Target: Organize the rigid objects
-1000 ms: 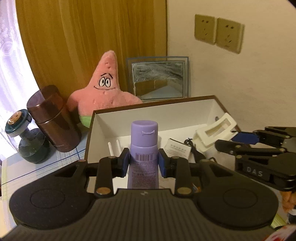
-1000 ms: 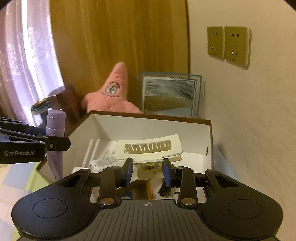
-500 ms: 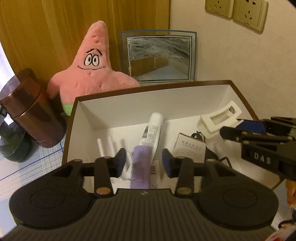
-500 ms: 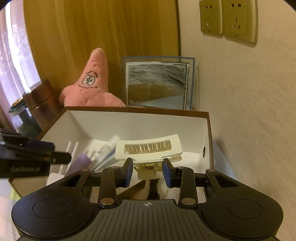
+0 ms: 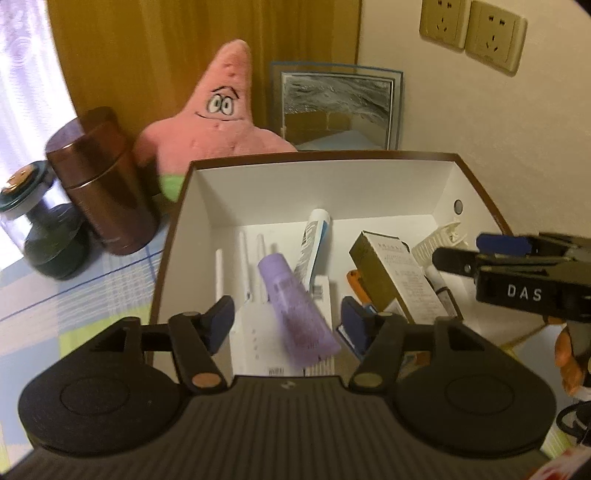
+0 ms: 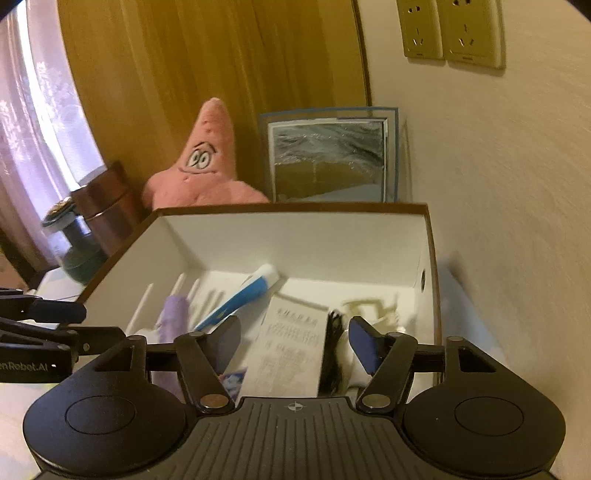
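Observation:
A brown box with a white inside (image 5: pixel 325 184) (image 6: pixel 295 236) stands by the wall. Over its near edge my left gripper (image 5: pixel 288 321) has its jaws opening; the purple bottle (image 5: pixel 295 306) (image 6: pixel 173 317) lies slanted between them, free of the pads, on other items. At the box's right side my right gripper (image 6: pixel 293 338) (image 5: pixel 480 251) also has its jaws opening, with no thing touching its pads. The cream hair clip (image 6: pixel 373 310) (image 5: pixel 439 240) lies blurred in the box's right corner. A blue-and-white tube (image 5: pixel 314 243) (image 6: pixel 240 295) and a small carton (image 5: pixel 395 277) (image 6: pixel 291 347) lie inside too.
Behind the box stand a pink star plush (image 5: pixel 221 125), a framed picture (image 5: pixel 336 107) and the wall with two sockets (image 5: pixel 472 33). At left are a brown canister (image 5: pixel 99 181) and a dark green jar (image 5: pixel 48 236) on a checked cloth (image 5: pixel 74 295).
My left gripper let go of the purple bottle, which dropped and now lies in the box. My right gripper opened and the cream hair clip fell into the box's right corner. Both grippers moved lower.

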Tool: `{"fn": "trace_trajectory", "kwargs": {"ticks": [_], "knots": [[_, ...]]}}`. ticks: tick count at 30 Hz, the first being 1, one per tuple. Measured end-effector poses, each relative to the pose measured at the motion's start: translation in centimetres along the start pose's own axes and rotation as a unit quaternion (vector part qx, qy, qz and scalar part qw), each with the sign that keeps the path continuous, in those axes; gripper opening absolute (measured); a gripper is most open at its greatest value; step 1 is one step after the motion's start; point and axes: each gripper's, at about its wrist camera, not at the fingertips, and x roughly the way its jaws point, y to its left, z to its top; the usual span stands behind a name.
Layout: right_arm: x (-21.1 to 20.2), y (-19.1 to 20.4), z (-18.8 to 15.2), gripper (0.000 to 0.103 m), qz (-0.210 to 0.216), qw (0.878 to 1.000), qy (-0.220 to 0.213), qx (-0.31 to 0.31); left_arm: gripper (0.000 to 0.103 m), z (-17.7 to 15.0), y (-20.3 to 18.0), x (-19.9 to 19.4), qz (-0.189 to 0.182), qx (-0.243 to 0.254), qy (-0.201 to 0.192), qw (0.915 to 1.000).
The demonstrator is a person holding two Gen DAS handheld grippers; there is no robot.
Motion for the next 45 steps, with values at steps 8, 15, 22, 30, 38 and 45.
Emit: {"fn": "trace_trajectory", "kwargs": {"ticks": [8, 15, 22, 30, 38, 45], "knots": [[-4.5, 2.1, -2.5, 0.065, 0.019, 1.000, 0.000, -0.005, 0.073, -3.5, -0.5, -5.6, 0.002, -0.031, -0.029, 0.9991], [-8.9, 5.3, -5.2, 0.065, 0.040, 0.999, 0.002, -0.015, 0.073, -7.4, 0.1, -10.2, 0.008, -0.036, -0.038, 0.9986], [-13.5, 9.0, -8.8, 0.065, 0.042, 0.999, 0.003, -0.013, 0.073, -12.2, 1.2, -14.7, 0.025, -0.042, -0.034, 0.9982], [-18.6, 12.8, -13.2, 0.065, 0.036, 0.999, 0.008, -0.010, 0.072, -18.3, 2.2, -20.3, 0.027, -0.055, -0.028, 0.9977], [-23.1, 16.2, -17.7, 0.065, 0.032, 0.999, 0.017, -0.017, 0.072, -23.9, 2.3, -25.0, 0.027, -0.060, -0.020, 0.9976], [-26.1, 18.3, -22.1, 0.065, 0.029, 0.999, 0.036, -0.018, 0.072, -27.8, 2.6, -28.1, 0.023, -0.065, -0.010, 0.9976]]}}
